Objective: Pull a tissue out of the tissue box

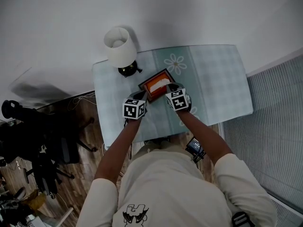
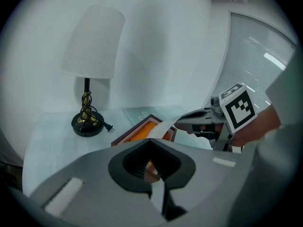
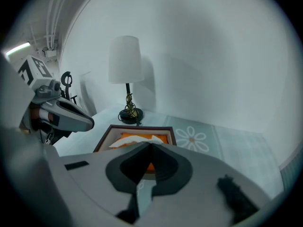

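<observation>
Your left gripper (image 2: 150,141), fingers pressed together, sits at the near left corner of the box (image 3: 137,127) on the tabletop (image 3: 227,141); use it to steady the box. Your right gripper (image 3: 150,145) has its fingers pinching the tissue (image 3: 131,140) that pokes from the box's middle, so draw straight up, slowly, to avoid tearing. The lamp (image 3: 125,60) stands just beyond on the left, clear of your pull.
</observation>
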Demonstrator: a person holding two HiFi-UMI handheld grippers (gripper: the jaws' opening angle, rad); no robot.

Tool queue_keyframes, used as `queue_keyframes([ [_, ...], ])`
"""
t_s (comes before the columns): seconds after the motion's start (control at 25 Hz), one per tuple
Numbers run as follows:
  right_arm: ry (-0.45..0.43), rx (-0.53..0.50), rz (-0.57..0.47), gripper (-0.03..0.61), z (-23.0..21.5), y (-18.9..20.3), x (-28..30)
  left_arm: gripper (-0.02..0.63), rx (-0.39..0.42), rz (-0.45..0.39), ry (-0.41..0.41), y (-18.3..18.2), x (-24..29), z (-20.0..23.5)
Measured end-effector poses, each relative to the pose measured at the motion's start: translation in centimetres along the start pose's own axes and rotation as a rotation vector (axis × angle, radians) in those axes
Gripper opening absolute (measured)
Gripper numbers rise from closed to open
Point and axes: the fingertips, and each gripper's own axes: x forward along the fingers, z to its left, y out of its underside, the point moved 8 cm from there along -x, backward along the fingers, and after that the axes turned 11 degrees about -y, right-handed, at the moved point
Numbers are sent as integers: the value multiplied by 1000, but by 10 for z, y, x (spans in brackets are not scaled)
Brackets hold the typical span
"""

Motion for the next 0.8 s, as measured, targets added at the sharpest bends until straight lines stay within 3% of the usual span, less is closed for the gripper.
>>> queue_keyframes([
  [0.8,-41,53,-153,14,65,11,-83,6,49,-143,-9,12,-63,-35],
])
